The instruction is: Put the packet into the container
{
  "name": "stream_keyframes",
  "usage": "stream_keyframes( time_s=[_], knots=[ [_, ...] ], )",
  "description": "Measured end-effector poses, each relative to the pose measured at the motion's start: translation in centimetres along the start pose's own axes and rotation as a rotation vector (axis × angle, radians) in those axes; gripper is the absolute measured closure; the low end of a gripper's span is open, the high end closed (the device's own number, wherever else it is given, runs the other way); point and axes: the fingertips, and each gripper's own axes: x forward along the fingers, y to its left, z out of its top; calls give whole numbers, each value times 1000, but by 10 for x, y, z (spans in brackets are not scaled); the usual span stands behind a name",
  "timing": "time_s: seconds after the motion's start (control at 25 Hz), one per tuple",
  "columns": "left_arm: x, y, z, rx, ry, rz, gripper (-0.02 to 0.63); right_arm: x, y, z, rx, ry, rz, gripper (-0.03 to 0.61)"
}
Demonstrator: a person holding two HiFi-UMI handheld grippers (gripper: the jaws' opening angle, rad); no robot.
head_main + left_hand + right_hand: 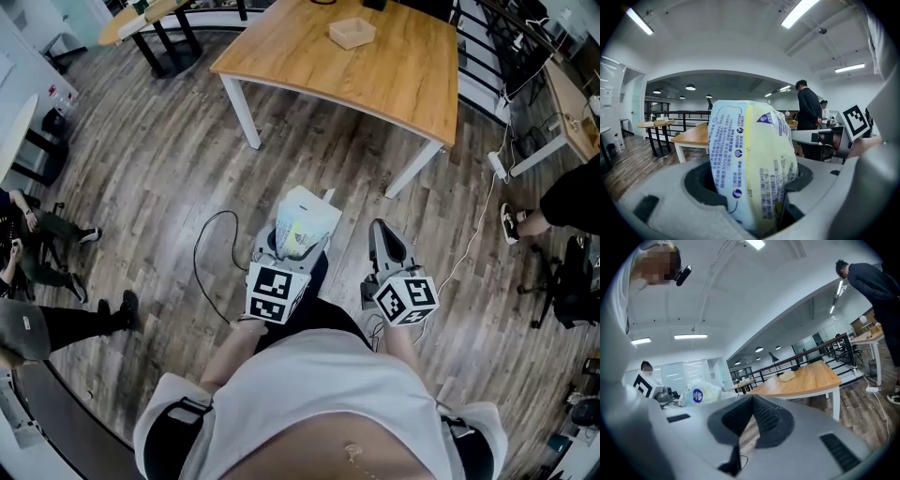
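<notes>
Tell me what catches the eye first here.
A pale yellow and white packet is clamped upright in the left gripper, above the wood floor. Ahead stands a wooden table with a small shallow container near its far edge. The right gripper, alongside the left, is shut and empty.

Grey-brown plank floor [141,169], wooden table [394,75] (white legs), black railing [689,113], ceiling strip lights [800,11]
</notes>
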Motion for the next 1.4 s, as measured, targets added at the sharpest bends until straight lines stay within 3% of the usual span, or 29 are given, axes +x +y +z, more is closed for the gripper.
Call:
stream_keyframes(
  time_s=[0.84,1.4],
  knots=[
    [130,62,49,-19,-3,-27,288,113,-83,38,16,-12,-40,568],
    [189,112,86,-11,-17,-47,288,189,-107,62,20,-17,-47,566]
  ],
)
